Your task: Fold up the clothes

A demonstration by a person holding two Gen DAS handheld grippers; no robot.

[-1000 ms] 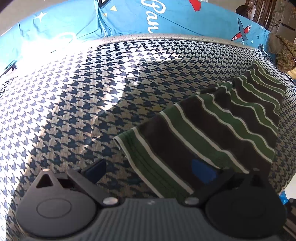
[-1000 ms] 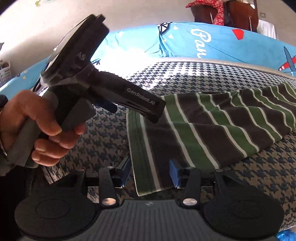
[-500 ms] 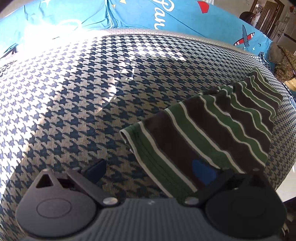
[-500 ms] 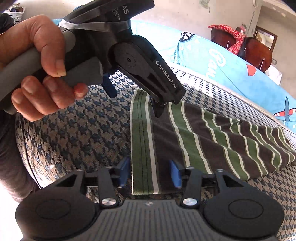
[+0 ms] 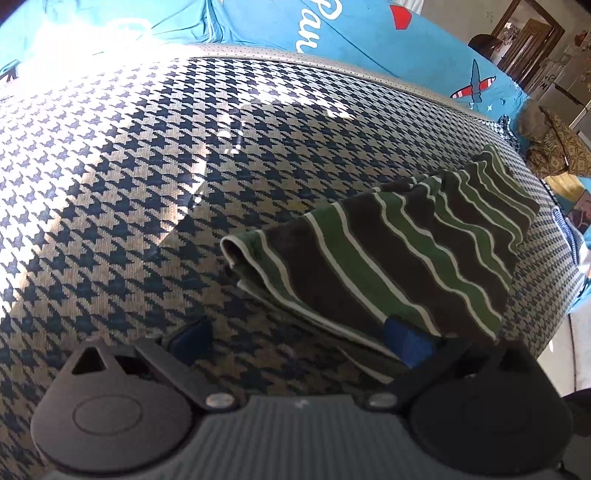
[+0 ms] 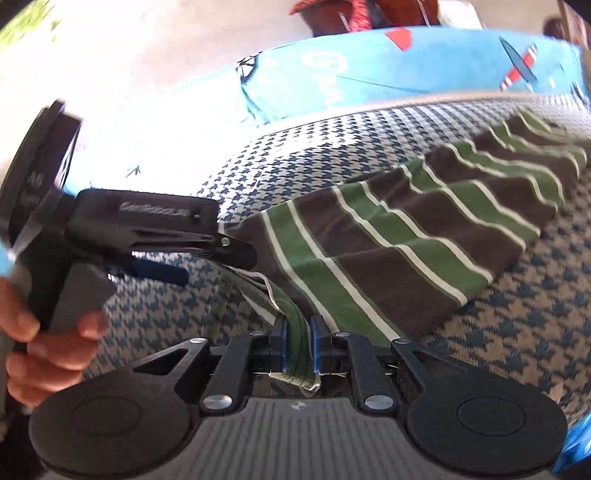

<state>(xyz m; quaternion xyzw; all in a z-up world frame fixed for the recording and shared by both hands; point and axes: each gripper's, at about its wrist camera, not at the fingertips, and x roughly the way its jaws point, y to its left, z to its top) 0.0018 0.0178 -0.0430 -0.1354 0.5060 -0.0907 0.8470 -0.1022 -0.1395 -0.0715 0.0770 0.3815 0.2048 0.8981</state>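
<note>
Right wrist view: the right gripper (image 6: 298, 345) sits at the bottom centre of the frame, its blue-padded fingers (image 6: 281, 341) clenched on the green hem of a striped garment (image 6: 399, 254). The garment, banded in brown, green and white, stretches from that grip toward the upper right, lying on a houndstooth-patterned cushion (image 6: 535, 314). At the left of the frame a person's hand (image 6: 40, 339) holds the left gripper (image 6: 192, 258), which reaches in beside the garment's near corner.

Left wrist view: the left gripper (image 5: 295, 334) is released, its pads wide apart. One pad (image 5: 404, 338) touches the garment's (image 5: 388, 266) lower edge; the other (image 5: 190, 334) rests over bare cushion (image 5: 147, 166). The hem looks lifted and doubled over at the frame's centre.

This appears to be the start of a fold, with one corner secured. The next move likely calls for the left gripper to close on the other corner so both can carry the hem across. Open cushion fills the left and upper parts of the frame; the cushion's edge drops away at the right, close to the garment's far end. A blue printed cover (image 5: 351, 33) lines the top.
</note>
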